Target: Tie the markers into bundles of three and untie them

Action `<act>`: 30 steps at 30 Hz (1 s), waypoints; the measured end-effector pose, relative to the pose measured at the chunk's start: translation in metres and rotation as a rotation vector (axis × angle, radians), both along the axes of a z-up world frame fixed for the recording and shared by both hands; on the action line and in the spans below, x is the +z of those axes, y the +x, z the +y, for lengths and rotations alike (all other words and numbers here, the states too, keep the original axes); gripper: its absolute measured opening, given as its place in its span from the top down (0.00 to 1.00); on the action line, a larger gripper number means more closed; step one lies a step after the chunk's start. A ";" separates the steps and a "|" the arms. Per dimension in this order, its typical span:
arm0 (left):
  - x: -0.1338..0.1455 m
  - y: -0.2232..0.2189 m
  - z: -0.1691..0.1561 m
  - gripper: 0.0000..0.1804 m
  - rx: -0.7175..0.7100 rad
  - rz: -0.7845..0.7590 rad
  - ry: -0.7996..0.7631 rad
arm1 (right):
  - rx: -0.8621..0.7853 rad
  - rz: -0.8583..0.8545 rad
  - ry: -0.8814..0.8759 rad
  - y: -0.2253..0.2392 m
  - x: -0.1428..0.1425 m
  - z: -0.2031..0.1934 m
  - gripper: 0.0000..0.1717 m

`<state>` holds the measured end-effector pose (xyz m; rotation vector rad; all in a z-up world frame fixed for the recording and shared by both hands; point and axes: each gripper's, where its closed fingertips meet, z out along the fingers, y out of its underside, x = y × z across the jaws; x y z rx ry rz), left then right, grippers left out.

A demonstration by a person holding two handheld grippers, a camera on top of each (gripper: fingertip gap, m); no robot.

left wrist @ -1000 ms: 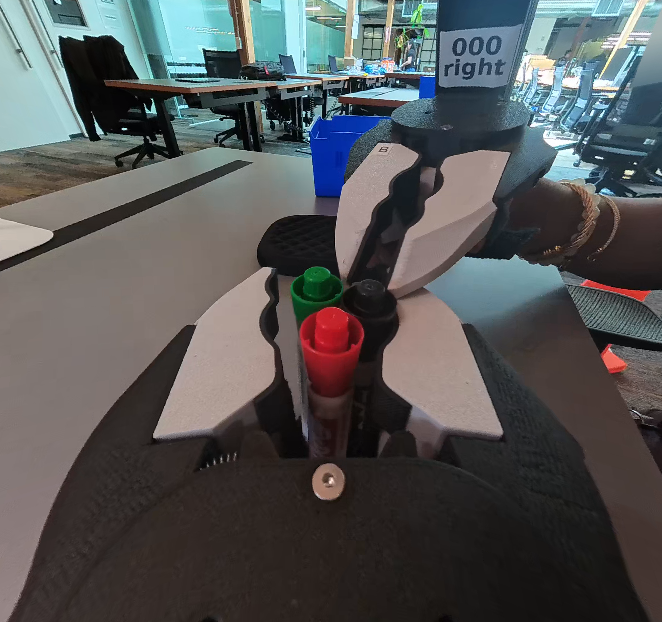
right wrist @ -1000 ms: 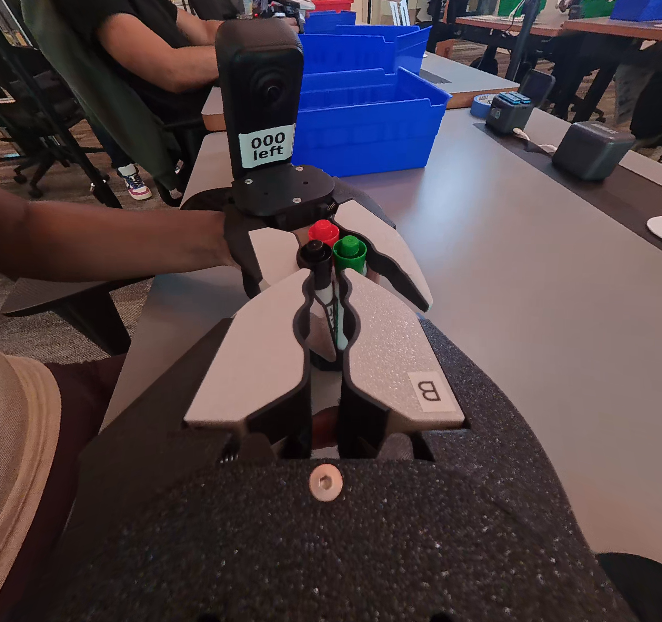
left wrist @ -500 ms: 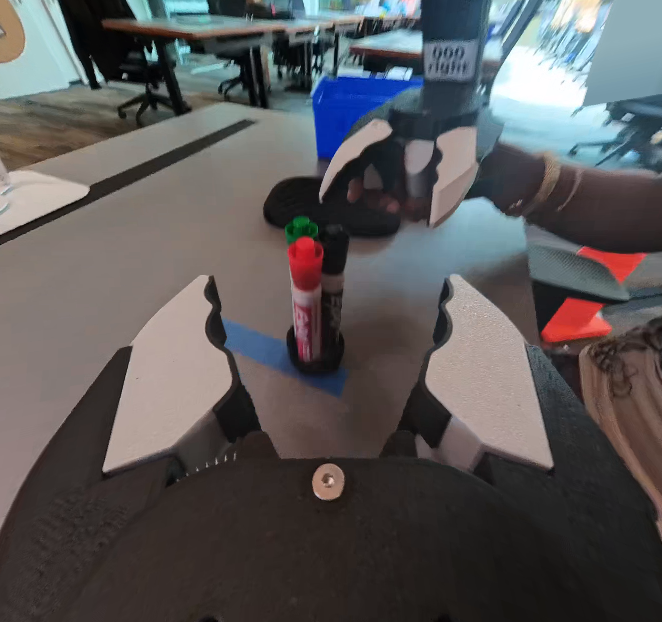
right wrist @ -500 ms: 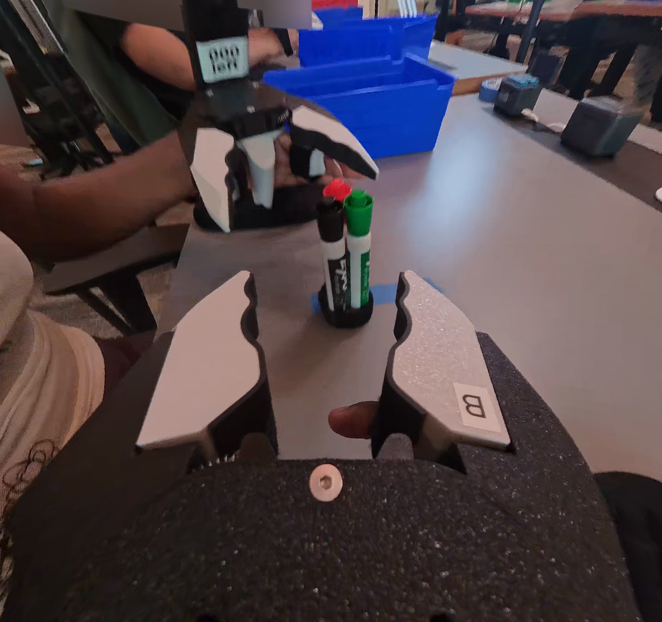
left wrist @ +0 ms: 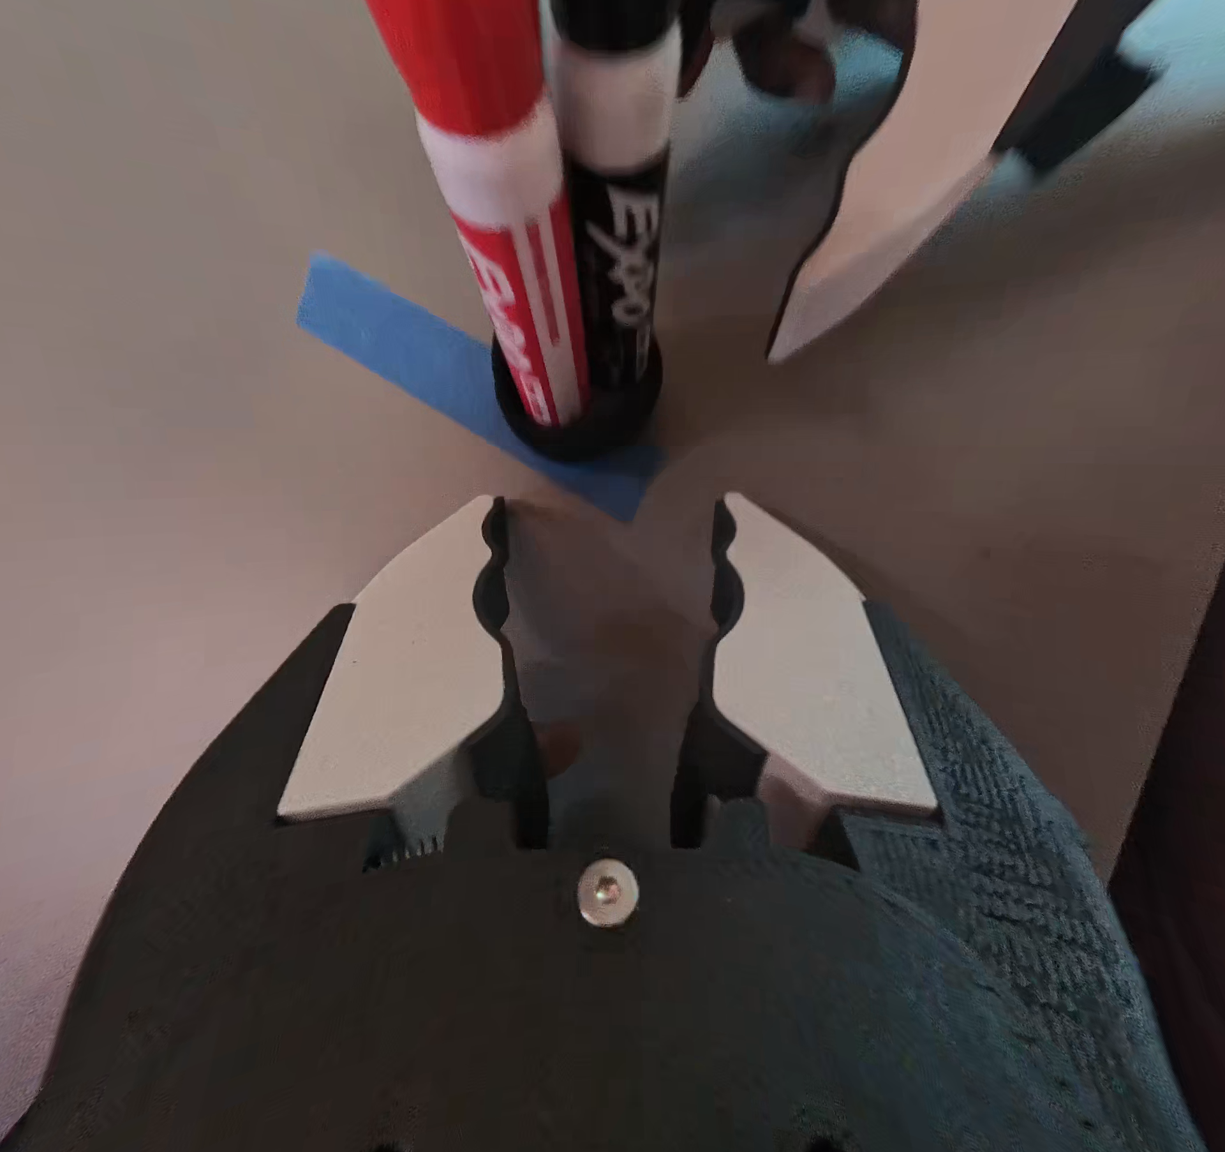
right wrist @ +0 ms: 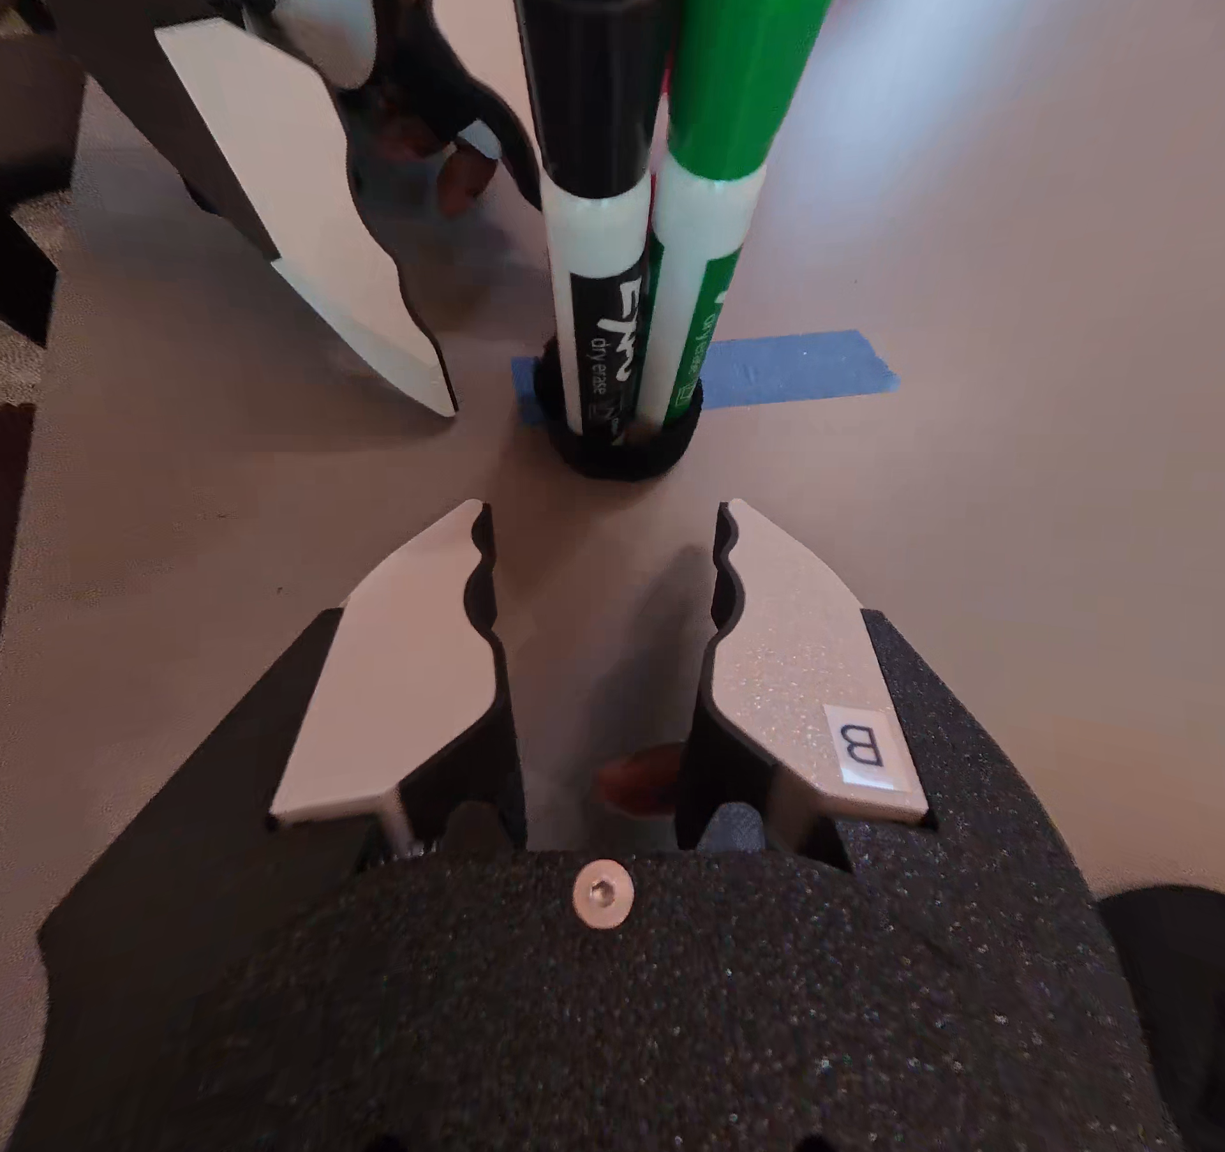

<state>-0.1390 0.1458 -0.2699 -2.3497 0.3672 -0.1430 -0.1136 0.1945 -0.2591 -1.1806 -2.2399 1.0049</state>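
While three markers stood upright together on the worktop [right wrist: 994, 225], both of my jaws hung open and empty on either side of them, gripping nothing. The black marker [right wrist: 596, 125] and the green marker [right wrist: 736, 125] faced my right gripper [right wrist: 602, 510]; the red marker [left wrist: 477, 92] stood beside the black one on the side of my left gripper [left wrist: 610, 503]. A black band [right wrist: 623, 450] ringed their lower ends, and the bundle stood on a strip of blue tape [right wrist: 795, 367] stuck to the worktop.

By my judgement the tying half was done: three markers, one band, standing without my help. The band sat very low, though, right at the feet, and whether it was snug or only resting there could not be told from where I looked.

Untying was what remained. Both grippers were pointed down at the base, just short of the band and not touching it, each with bare worktop between its fingers. I judged one would need to steady the markers while the other pulled the band off, or the whole bundle would topple.
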 end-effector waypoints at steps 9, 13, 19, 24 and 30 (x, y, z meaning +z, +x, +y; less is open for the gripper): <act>0.004 0.003 0.015 0.77 -0.024 -0.101 0.031 | 0.019 0.012 0.039 -0.018 -0.009 -0.009 0.76; 0.007 0.000 0.017 0.81 -0.010 -0.094 0.063 | 0.004 0.049 0.054 -0.020 -0.007 -0.008 0.78; 0.016 0.000 0.019 0.82 -0.004 -0.118 0.107 | -0.003 0.085 0.054 -0.019 0.003 -0.007 0.79; 0.031 0.001 0.020 0.82 -0.003 -0.134 0.150 | 0.000 0.122 0.043 -0.018 0.020 -0.007 0.79; 0.053 0.001 0.020 0.82 -0.014 -0.134 0.199 | -0.001 0.160 -0.012 -0.017 0.040 -0.009 0.79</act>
